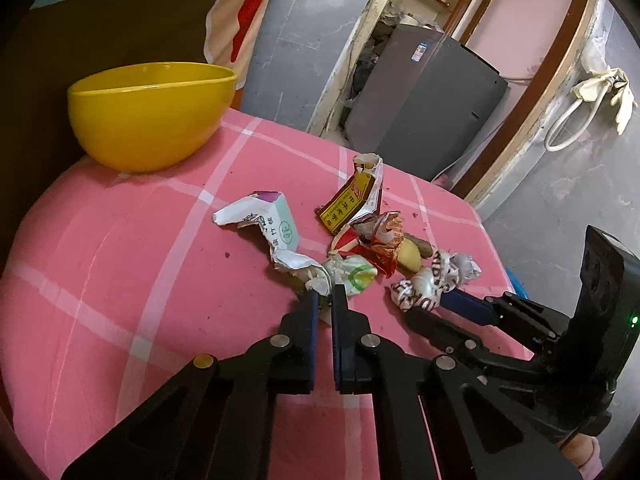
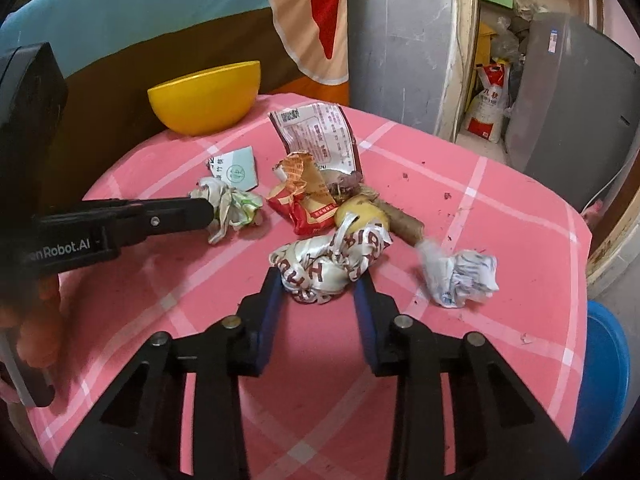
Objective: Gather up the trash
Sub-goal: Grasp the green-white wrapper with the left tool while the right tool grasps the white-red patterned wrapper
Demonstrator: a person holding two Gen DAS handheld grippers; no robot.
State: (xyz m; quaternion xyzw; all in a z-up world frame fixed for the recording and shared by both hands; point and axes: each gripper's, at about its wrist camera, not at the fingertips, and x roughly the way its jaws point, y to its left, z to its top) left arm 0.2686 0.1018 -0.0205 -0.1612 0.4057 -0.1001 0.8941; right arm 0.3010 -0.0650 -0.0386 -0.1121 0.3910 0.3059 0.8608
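A pile of trash lies on the pink checked tablecloth (image 1: 120, 264). My left gripper (image 1: 325, 300) is shut on a crumpled white-and-green wrapper (image 1: 348, 276), which also shows in the right wrist view (image 2: 236, 208). My right gripper (image 2: 320, 280) has its fingers on both sides of a crumpled white wrapper with brown letters (image 2: 332, 264), also seen in the left wrist view (image 1: 428, 284). A yellow bowl (image 1: 148, 112) stands at the table's far left, empty as far as I see.
Around them lie a torn white-green carton (image 1: 268, 220), a red-yellow packet (image 1: 352, 200), an orange wrapper (image 2: 304, 196), a potato piece (image 2: 360, 212), a white paper ball (image 2: 460, 276). A blue bin (image 2: 604, 380) stands below the table's right edge.
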